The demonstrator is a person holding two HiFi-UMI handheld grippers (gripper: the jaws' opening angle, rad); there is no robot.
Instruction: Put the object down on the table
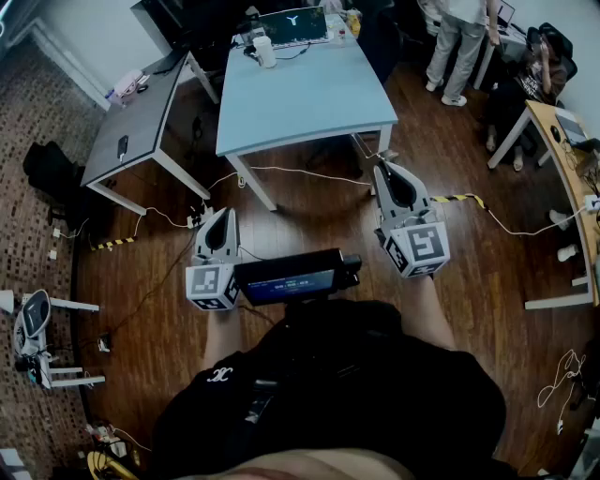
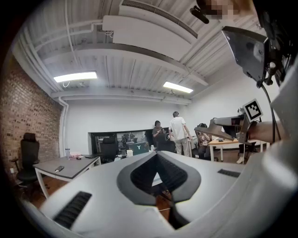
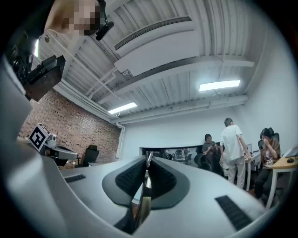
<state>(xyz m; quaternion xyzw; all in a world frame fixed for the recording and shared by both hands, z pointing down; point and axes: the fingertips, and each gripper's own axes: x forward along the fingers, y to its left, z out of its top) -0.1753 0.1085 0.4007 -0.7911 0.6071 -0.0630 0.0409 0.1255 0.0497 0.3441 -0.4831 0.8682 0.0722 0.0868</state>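
Observation:
My right gripper [image 1: 382,167] [image 3: 148,158] is held over the wooden floor, short of the light blue table [image 1: 309,103]. It is shut on a thin flat shiny strip [image 3: 142,197] that stands on edge between the ribbed pads; the head view does not show the strip. To the left and lower, my left gripper [image 1: 226,212] [image 2: 157,155] is shut with nothing between its fingers. Both point toward the table's near edge, and neither touches it.
On the blue table's far end stand a laptop [image 1: 292,26] and a white cup [image 1: 265,52]. A grey desk [image 1: 131,122] is at the left and a wooden desk [image 1: 562,178] at the right. Cables [image 1: 281,172] cross the floor. People [image 1: 459,37] are at the back right.

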